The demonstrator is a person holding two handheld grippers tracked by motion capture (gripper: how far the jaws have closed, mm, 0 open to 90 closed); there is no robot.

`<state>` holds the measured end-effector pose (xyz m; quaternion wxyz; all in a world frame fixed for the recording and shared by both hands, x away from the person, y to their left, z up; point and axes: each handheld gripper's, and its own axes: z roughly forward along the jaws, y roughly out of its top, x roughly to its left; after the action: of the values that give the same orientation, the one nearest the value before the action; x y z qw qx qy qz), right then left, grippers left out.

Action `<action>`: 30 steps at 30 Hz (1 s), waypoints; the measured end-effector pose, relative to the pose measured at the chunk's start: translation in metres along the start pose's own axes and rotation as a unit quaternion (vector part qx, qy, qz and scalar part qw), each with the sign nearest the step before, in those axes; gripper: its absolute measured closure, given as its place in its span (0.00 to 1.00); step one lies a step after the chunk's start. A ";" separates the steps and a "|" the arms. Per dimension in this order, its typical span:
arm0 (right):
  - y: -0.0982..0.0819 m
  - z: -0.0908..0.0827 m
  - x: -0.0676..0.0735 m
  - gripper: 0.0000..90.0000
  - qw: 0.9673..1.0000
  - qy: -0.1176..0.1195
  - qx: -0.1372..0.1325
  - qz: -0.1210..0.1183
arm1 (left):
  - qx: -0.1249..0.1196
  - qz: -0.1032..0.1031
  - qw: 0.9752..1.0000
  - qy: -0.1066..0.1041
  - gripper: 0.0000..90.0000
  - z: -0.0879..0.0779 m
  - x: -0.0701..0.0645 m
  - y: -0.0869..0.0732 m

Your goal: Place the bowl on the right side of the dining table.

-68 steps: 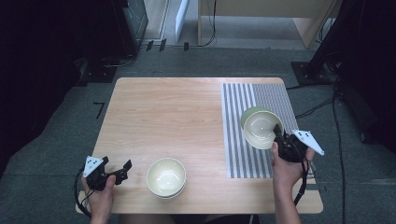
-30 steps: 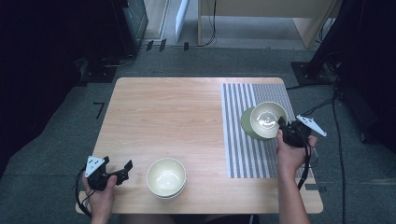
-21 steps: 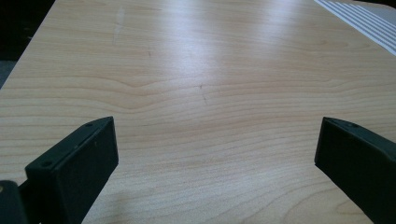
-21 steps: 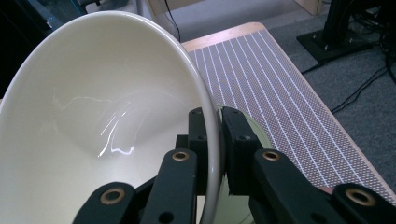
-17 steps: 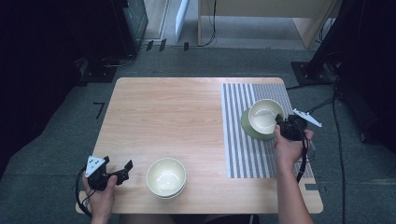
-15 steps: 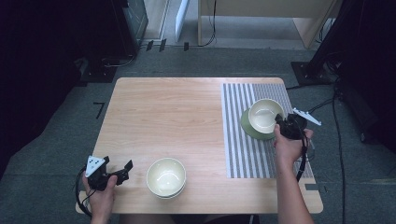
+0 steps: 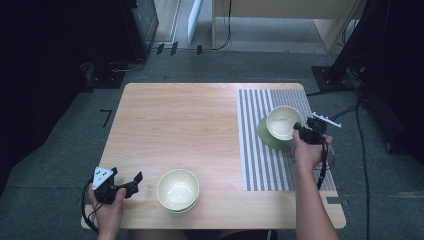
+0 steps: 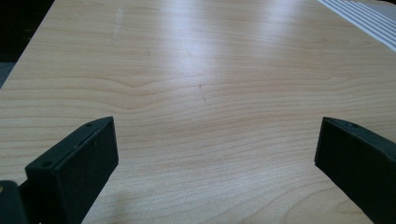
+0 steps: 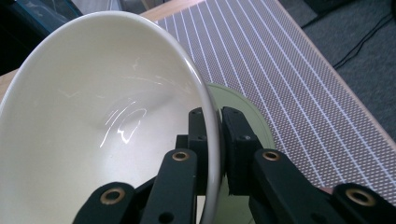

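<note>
Between the right claw [image 9: 215,140] jaws sits the cream bowl's [image 9: 107,116] rim.

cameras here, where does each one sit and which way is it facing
High view: above the person's side, looking forward and down on the table; both forearms, left gripper, right gripper.
Left gripper view: on the left gripper, looking along open jaws over bare wood.
Right gripper view: on the right gripper, jaws clamping the cream bowl rim.
Shared: that bowl, green plate, striped mat.
</note>
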<state>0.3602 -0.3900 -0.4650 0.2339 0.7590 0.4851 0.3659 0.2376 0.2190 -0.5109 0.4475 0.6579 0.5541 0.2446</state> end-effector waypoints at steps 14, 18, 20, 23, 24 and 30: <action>0.006 0.018 -0.002 0.93 0.999 -0.010 0.045 0.022 | 0.002 0.005 1.000 0.001 0.00 0.000 -0.001 0.000; 0.009 0.022 -0.001 0.93 0.997 -0.002 0.063 0.037 | 0.001 0.006 1.000 0.002 0.00 0.000 -0.002 0.000; 0.010 0.024 -0.003 0.93 0.997 -0.001 0.069 0.045 | 0.002 0.006 1.000 0.002 0.00 0.000 -0.002 0.000; 0.011 0.026 -0.005 0.93 0.996 -0.006 0.077 0.049 | 0.002 0.006 1.000 0.002 0.00 0.000 -0.002 0.000; 0.011 0.027 -0.005 0.93 0.996 -0.010 0.080 0.047 | 0.002 0.007 1.000 0.002 0.00 0.000 -0.002 0.000; 0.011 0.031 -0.008 0.93 0.994 -0.018 0.092 0.046 | 0.002 0.009 1.000 0.003 0.00 0.000 -0.002 0.000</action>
<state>0.3883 -0.4021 -0.4788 0.1541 0.8053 0.4770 0.3166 0.2371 0.2169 -0.5111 0.4423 0.6632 0.5500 0.2490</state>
